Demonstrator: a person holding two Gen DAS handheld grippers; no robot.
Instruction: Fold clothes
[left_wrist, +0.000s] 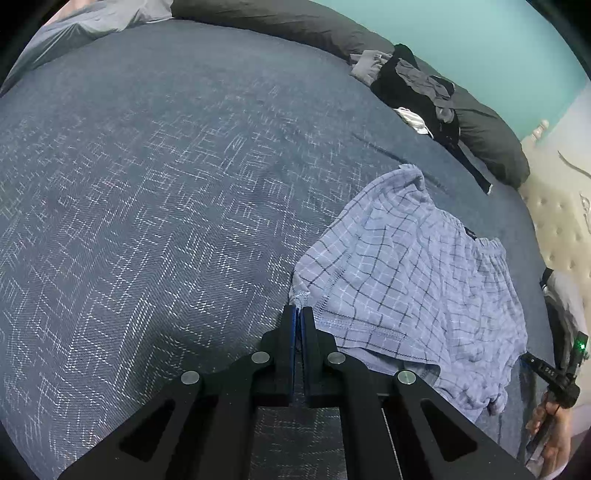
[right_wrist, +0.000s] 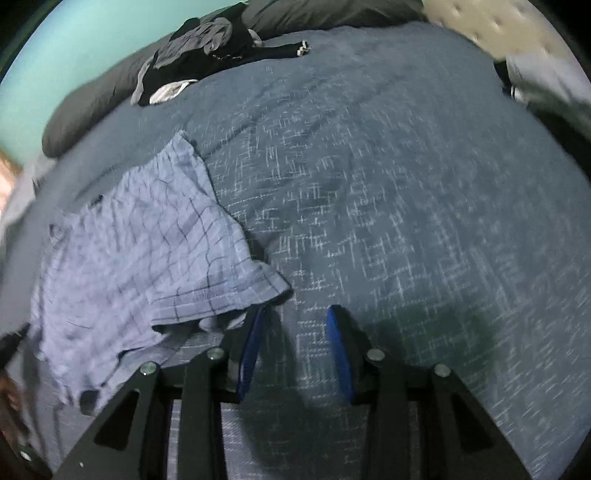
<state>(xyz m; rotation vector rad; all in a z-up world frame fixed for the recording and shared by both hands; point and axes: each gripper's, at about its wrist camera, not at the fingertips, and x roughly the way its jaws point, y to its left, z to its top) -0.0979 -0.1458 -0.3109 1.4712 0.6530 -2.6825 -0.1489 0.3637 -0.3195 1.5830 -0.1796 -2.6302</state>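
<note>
Left tongs (left_wrist: 298, 314) angled steeply down at the bed (left_wrist: 147, 184), pinched tight on the hem corner of the plaid shorts (left_wrist: 406, 266). Shorts spread flat on the blue patterned bedspread, near a dark pile of clothes (left_wrist: 417, 92) by the pillows. Right tongs (right_wrist: 295, 317) also tilted downward, parted partway with nothing between the blue pads (right_wrist: 340, 350), just beside the shorts' hem (right_wrist: 221, 295). Right wrist view blurred.
</note>
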